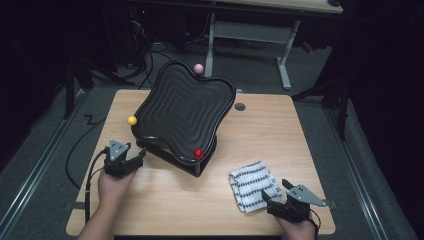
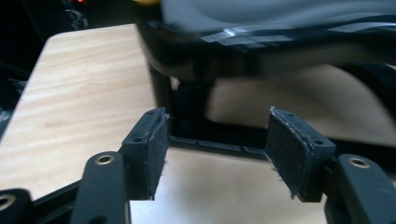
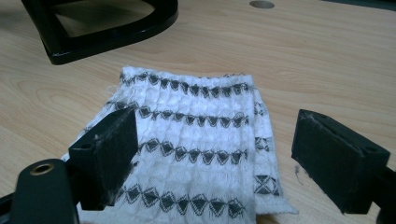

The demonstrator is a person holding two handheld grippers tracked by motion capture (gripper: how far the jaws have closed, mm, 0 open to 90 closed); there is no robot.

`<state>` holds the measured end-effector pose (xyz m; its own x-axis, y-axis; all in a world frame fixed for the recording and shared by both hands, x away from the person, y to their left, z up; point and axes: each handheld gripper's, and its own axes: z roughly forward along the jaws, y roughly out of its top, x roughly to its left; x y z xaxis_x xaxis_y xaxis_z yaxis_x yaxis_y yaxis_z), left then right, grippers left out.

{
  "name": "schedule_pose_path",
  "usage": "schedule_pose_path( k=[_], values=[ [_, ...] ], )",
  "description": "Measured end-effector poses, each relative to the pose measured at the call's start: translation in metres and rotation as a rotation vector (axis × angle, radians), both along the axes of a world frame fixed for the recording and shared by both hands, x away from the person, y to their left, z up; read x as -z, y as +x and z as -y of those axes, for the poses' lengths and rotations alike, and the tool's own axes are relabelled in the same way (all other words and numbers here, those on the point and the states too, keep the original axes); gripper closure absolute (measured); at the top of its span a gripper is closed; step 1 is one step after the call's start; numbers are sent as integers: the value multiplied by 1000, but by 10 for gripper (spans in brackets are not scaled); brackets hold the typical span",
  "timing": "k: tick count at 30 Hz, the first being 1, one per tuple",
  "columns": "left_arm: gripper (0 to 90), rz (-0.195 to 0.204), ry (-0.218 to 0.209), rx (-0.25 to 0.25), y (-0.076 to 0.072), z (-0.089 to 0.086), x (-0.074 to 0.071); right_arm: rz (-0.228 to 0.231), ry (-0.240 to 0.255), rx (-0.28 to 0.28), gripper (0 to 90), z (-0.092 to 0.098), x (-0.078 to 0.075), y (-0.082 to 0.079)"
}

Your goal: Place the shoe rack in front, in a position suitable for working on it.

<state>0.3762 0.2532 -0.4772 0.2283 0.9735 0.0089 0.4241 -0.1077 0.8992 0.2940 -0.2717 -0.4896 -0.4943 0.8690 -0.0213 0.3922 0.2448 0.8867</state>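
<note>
A black wavy tray sits tilted on a black stand at the middle of the wooden table. A yellow ball rests at its left rim, a pink ball at its far rim and a red ball at its low near edge. My left gripper is open and empty, pointing at the stand's left leg from close by. A folded white cloth with black patterned rows lies at the front right. My right gripper is open, its jaws standing either side of the cloth's near part.
A round cable hole is in the tabletop behind the tray. Bare wood lies between the stand and the cloth. Beyond the table stand another desk's white legs and floor cables. The table's front edge is just under my hands.
</note>
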Motion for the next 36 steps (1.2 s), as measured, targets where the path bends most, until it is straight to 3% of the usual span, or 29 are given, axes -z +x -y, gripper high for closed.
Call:
schedule_pose_path(
  k=[1,2,3,8,10,13,15,17,22,24,33,36],
  values=[
    [436,0,0,0,0,0,0,0,0,0,146,0,0,0],
    [453,-49,-4,-15,16,-2,5,-5,-1,-3,151,0,1,0],
    [453,-60,7,-26,22,-2,9,-6,0,-4,154,1,1,0],
    [457,-36,-6,-61,35,-5,21,-7,16,-8,170,2,0,-1],
    [463,-22,25,-77,39,-7,25,-12,23,-11,183,2,1,0],
    [500,-15,32,-70,41,-8,28,-21,27,-11,198,2,2,0],
    [532,5,5,-40,44,-10,30,-27,36,-6,203,3,3,0],
    [559,30,6,-29,44,-9,30,-29,44,0,213,3,3,0],
    [701,25,-19,-40,45,-16,29,-30,55,16,228,3,2,-1],
    [739,27,-9,-33,45,-18,29,-27,50,15,234,2,3,-1],
    [744,-3,23,6,37,-12,25,-35,45,12,245,-3,5,0],
    [745,-6,23,35,21,-2,25,-31,45,9,250,-4,4,-1]
  ],
)
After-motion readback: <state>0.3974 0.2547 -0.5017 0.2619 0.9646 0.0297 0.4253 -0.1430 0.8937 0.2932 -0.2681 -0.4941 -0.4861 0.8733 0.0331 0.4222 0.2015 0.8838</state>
